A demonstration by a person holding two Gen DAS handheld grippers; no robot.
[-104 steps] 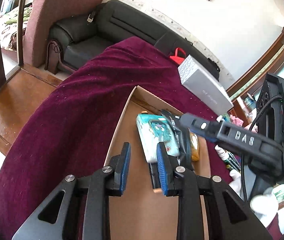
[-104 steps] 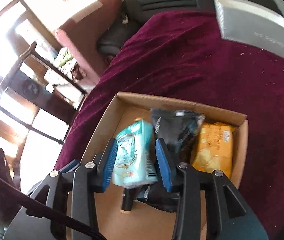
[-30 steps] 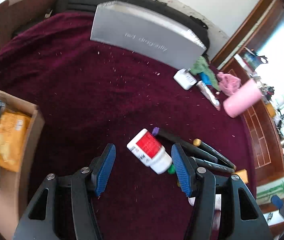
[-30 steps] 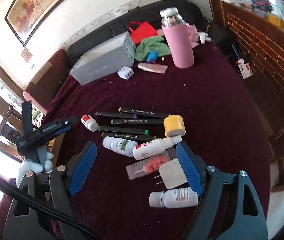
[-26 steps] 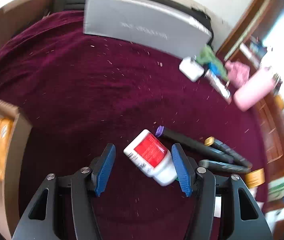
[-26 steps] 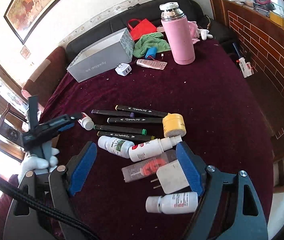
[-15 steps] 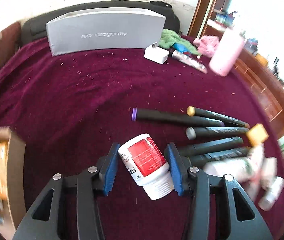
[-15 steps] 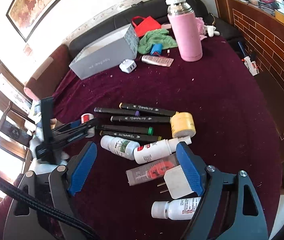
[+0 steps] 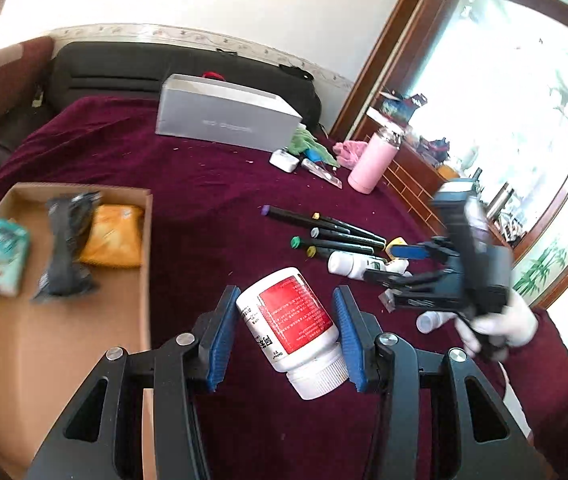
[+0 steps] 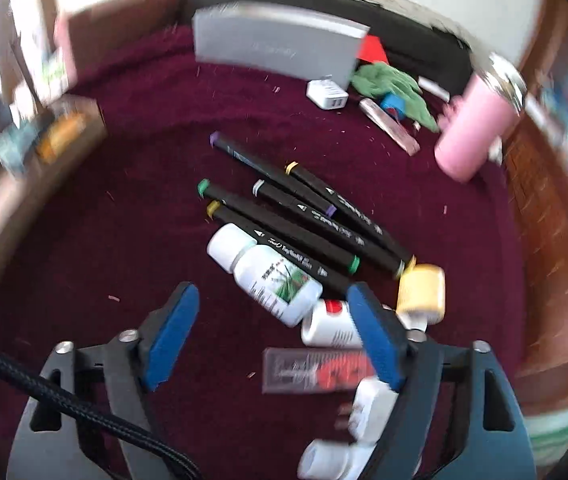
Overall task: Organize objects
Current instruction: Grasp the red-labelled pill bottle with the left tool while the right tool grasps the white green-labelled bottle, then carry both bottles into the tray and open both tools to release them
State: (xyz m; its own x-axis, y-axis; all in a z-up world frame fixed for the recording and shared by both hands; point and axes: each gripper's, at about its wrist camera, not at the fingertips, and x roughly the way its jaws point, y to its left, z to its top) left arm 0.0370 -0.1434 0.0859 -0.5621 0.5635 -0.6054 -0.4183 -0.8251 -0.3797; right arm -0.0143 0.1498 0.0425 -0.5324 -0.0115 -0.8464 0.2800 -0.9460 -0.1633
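Two grippers: both over a maroon tablecloth (image 9: pixel 203 168).
Left gripper (image 9: pixel 286 330): clamped on a red-labelled white pill bottle (image 9: pixel 290 328), tilted, lifted clear of the cloth.
Right gripper (image 10: pixel 271 336): jaws closing, pads not yet touching the green-labelled white bottle (image 10: pixel 267 276) lying ahead of them.
Beyond: black markers (image 10: pixel 284 216).
Left, farther: cardboard box (image 9: pixel 145 240) of snack packets.

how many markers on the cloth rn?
5 black markers, side by side mid-cloth: purple-capped farthest, then yellow-capped, grey-capped, green-capped, and another yellow-capped beside the green-label bottle. None visibly hidden.
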